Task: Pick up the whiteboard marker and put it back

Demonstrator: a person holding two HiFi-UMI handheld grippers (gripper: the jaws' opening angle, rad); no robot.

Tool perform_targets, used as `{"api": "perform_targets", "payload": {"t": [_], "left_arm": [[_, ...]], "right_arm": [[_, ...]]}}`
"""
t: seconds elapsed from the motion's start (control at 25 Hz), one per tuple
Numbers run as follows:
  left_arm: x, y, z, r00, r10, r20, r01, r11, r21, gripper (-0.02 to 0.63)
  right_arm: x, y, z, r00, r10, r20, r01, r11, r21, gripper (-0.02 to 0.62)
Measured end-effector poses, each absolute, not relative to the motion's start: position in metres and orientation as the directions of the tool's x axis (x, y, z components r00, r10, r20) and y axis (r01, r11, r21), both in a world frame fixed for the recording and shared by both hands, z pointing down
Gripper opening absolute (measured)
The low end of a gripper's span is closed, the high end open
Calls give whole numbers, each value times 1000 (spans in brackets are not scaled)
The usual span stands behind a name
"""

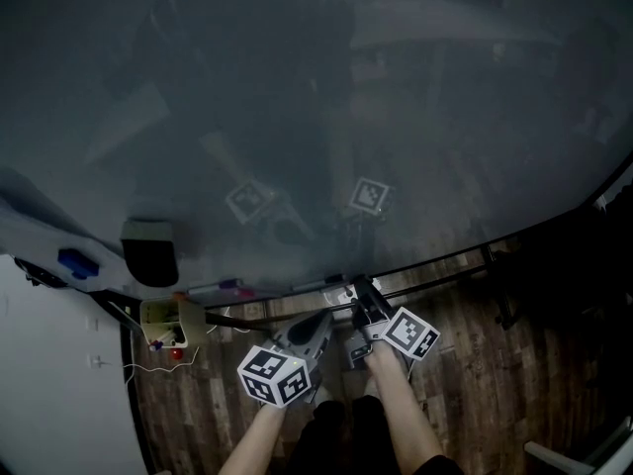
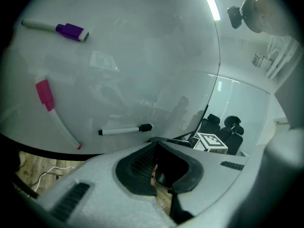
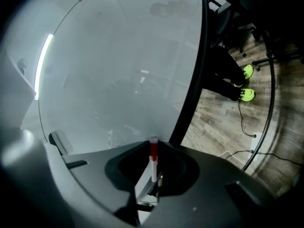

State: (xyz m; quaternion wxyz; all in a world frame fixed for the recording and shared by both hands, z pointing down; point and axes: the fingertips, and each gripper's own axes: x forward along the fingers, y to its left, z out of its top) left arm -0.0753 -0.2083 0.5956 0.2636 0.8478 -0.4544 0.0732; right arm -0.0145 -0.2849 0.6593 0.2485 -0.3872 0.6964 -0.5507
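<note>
A whiteboard marker (image 3: 153, 158) with a red band stands upright between the jaws of my right gripper (image 3: 154, 178), which is shut on it. In the head view that gripper (image 1: 364, 305) sits at the lower edge of the large whiteboard (image 1: 316, 117). My left gripper (image 1: 318, 332) is just left of it, below the board, and its jaws (image 2: 158, 175) look shut with nothing in them. The left gripper view shows three more markers lying against the board: a purple-capped one (image 2: 71, 31), a pink-capped one (image 2: 47, 103) and a black-capped one (image 2: 124, 129).
An eraser (image 1: 148, 250) clings to the board's lower left, with a small bin of items (image 1: 166, 325) beneath it. The board's stand (image 1: 495, 285) rests on a wooden floor (image 1: 465, 384). A person in yellow-green shoes (image 3: 244, 84) stands beyond the board's edge. Office chairs (image 2: 228, 127) are behind.
</note>
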Motion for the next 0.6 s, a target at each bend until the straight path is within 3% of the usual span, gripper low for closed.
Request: {"api": "perform_targets", "payload": {"t": [0.6], "left_arm": [[-75, -204, 554, 595, -741, 312, -792, -472, 388, 6]], "right_arm": [[11, -264, 610, -545, -837, 50, -298, 138, -945, 44]]}}
